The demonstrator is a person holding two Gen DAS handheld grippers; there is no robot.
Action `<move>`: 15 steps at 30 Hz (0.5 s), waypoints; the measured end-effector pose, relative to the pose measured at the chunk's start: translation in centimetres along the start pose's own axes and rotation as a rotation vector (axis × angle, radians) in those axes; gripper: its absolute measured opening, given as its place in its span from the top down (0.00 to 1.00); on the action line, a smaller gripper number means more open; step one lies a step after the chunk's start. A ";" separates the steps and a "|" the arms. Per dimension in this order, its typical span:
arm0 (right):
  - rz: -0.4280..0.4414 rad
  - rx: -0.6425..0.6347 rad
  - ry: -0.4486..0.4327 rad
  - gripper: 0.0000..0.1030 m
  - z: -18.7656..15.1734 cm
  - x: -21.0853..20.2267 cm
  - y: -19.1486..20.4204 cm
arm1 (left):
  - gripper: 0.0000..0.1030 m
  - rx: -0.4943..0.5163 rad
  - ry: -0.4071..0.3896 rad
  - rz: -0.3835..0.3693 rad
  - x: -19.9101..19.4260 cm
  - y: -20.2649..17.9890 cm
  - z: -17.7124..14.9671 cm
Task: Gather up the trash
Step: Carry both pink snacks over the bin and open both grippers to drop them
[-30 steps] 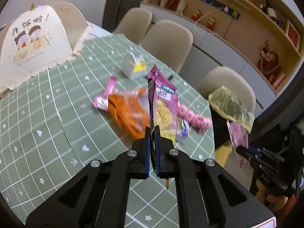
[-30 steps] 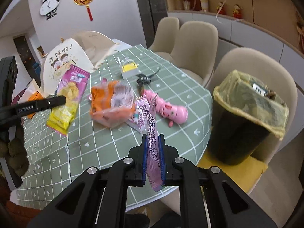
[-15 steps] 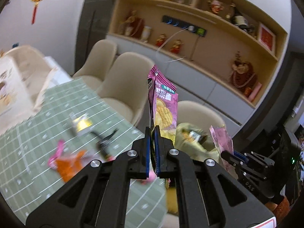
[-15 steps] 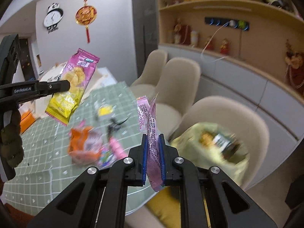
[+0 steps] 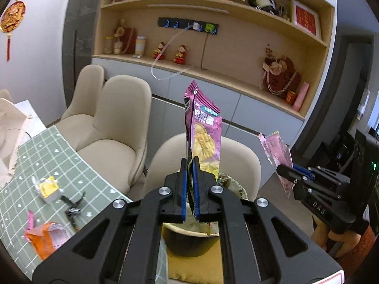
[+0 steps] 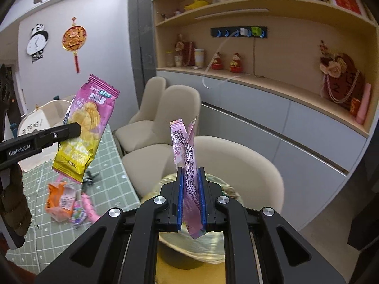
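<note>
My left gripper (image 5: 191,165) is shut on a purple and yellow chip bag (image 5: 205,137), held upright above the black trash bin with a yellow liner (image 5: 189,239). My right gripper (image 6: 191,177) is shut on a pale pink wrapper (image 6: 189,156), also over the bin's liner (image 6: 196,246). The chip bag (image 6: 85,127) and the left gripper's fingers (image 6: 68,129) show at the left of the right wrist view. The pink wrapper (image 5: 277,153) shows at the right of the left wrist view.
The bin stands on a yellow cushion on a beige chair (image 6: 236,156). A table with a green checked cloth (image 5: 35,156) holds an orange wrapper (image 5: 45,236), a small yellow and white box (image 5: 48,188) and a black clip (image 5: 73,207). More chairs (image 5: 118,123) and wall shelves stand behind.
Both grippers have swung from over the table to above the bin, still holding their wrappers. The table has slid to the left of both views.
</note>
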State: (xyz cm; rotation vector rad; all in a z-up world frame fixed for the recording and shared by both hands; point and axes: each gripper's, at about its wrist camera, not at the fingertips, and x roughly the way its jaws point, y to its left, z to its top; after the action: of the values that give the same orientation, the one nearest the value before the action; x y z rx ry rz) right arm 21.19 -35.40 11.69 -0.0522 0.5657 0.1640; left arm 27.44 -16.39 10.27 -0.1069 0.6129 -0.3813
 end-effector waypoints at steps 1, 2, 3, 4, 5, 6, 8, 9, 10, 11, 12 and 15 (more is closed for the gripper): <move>-0.003 0.006 0.006 0.88 -0.1 0.4 -0.7 | 0.96 0.000 0.012 -0.003 0.8 -0.4 -0.1; -0.005 0.011 0.011 0.88 -0.1 0.7 -1.3 | 0.96 -0.001 0.021 -0.005 1.4 -0.6 -0.3; -0.005 0.016 0.015 0.88 -0.2 1.1 -1.7 | 0.96 -0.002 0.030 -0.006 2.0 -0.7 -0.4; -0.006 0.021 0.021 0.88 -0.2 1.6 -2.3 | 0.96 -0.003 0.038 -0.006 2.6 -0.9 -0.5; -0.006 0.023 0.027 0.88 -0.2 2.1 -2.6 | 0.96 -0.007 0.050 -0.006 3.6 -1.1 -0.5; -0.006 0.026 0.032 0.88 -0.2 2.5 -3.0 | 0.96 -0.010 0.057 -0.005 4.1 -1.1 -0.6; 0.000 0.031 0.044 0.88 -0.3 3.7 -4.0 | 0.96 -0.018 0.078 0.002 5.6 -1.1 -0.8; 0.001 0.030 0.048 0.88 -0.3 4.0 -4.2 | 0.96 -0.022 0.091 0.005 6.5 -1.1 -0.9; 0.003 0.031 0.054 0.88 -0.3 4.7 -4.6 | 0.96 -0.027 0.105 0.006 7.4 -1.1 -1.0; 0.007 0.034 0.060 0.88 -0.3 5.3 -5.0 | 0.96 -0.033 0.118 0.007 8.3 -1.2 -1.1; 0.010 0.036 0.065 0.88 -0.3 5.7 -5.4 | 0.96 -0.037 0.128 0.007 9.0 -1.2 -1.2; 0.024 0.042 0.090 0.88 -0.5 7.6 -6.6 | 0.96 -0.050 0.169 0.008 11.9 -1.6 -1.5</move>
State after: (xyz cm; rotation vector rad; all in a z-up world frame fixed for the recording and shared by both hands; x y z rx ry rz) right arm 28.33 -40.88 7.20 -0.0118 0.6593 0.1734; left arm 34.98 -22.38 2.94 -0.1213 0.7898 -0.3696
